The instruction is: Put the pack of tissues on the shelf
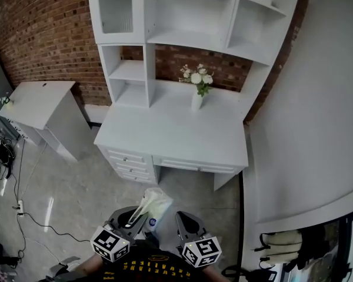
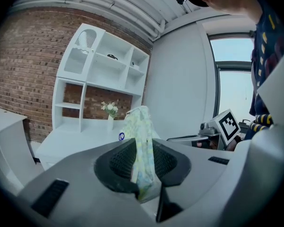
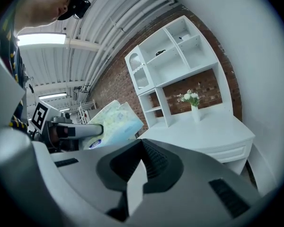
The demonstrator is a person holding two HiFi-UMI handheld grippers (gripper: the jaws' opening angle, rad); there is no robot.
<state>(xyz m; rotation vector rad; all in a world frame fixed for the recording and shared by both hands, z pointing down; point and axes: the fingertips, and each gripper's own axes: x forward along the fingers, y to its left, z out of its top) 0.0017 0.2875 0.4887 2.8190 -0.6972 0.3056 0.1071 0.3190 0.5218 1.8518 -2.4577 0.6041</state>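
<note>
White shelf (image 1: pixel 188 16) and desk (image 1: pixel 176 134), red-brown brick wall (image 1: pixel 41 34), pale yellow-and-blue patterned pack of tissues (image 1: pixel 153 207), white flowers (image 1: pixel 197 77)

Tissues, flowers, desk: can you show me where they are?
pack of tissues (image 1: pixel 155 206), head view, middle of the wrapper.
flowers (image 1: pixel 197 77), head view, the white blooms.
desk (image 1: pixel 170 134), head view, its bare top.

a red brick wall (image 1: pixel 41 34) fills the upper left of the head view; a plain white wall (image 1: pixel 317 128) curves down the right. against the brick stands a white shelf unit (image 1: pixel 188 16) above a white surface (image 1: pixel 170 134) with drawers (image 1: pixel 129 160), a vase of white flowers (image 1: pixel 196 96) at its back. a low white cabinet (image 1: pixel 44 101) stands at left on the glossy grey floor (image 1: pixel 65 192).
</note>
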